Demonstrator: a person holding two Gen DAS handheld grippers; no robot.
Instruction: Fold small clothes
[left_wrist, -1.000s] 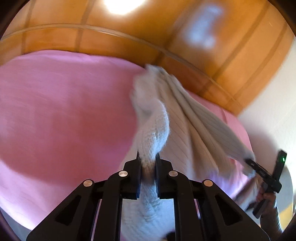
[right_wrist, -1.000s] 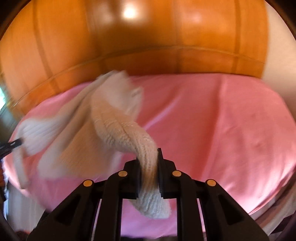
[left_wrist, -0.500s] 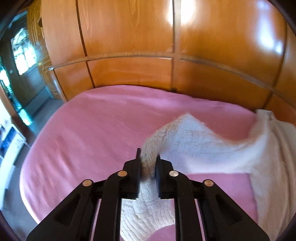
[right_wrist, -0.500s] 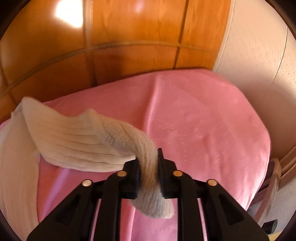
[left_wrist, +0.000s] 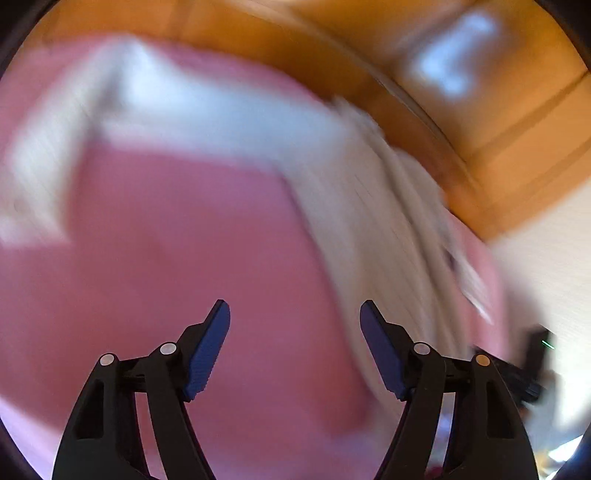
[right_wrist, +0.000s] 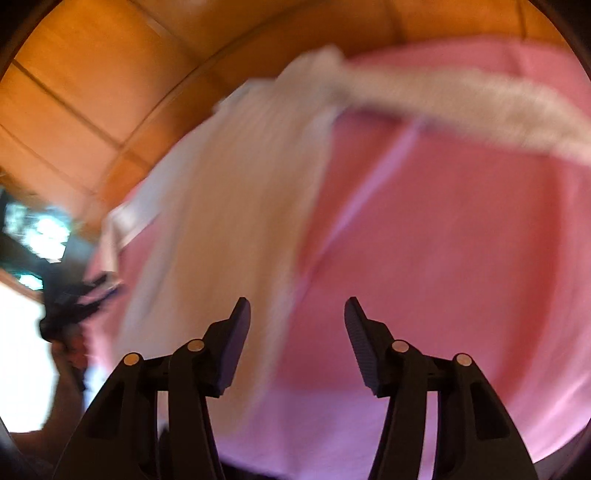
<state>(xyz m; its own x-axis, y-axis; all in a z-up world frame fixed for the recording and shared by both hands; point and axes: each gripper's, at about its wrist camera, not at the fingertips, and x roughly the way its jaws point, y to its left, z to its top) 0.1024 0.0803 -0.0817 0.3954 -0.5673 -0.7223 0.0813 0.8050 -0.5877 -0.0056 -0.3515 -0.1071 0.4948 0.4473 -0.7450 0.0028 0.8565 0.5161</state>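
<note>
In your left wrist view, the left gripper (left_wrist: 294, 317) has its jaws spread wide with nothing between them; they have just been opening, and only the pink bedspread (left_wrist: 177, 258) shows in the gap. The cream knit sweater (left_wrist: 369, 206) lies released on the bed, its body running from 12 toward 4 o'clock and a sleeve (left_wrist: 55, 155) reaching out toward 10; motion blur hides the finer detail. In your right wrist view, the right gripper (right_wrist: 297, 314) is also parted and empty, its jaws just opened, with the sweater's ribbed body (right_wrist: 229, 206) from 11 down to 7 o'clock and the other sleeve (right_wrist: 480, 107) stretching toward 2. The wooden headboard (right_wrist: 92, 85) stands behind. Expect the knit to be soft, light and stretchy, sagging wherever unsupported, so take each sleeve near its cuff or pinch the hem corners.
</note>
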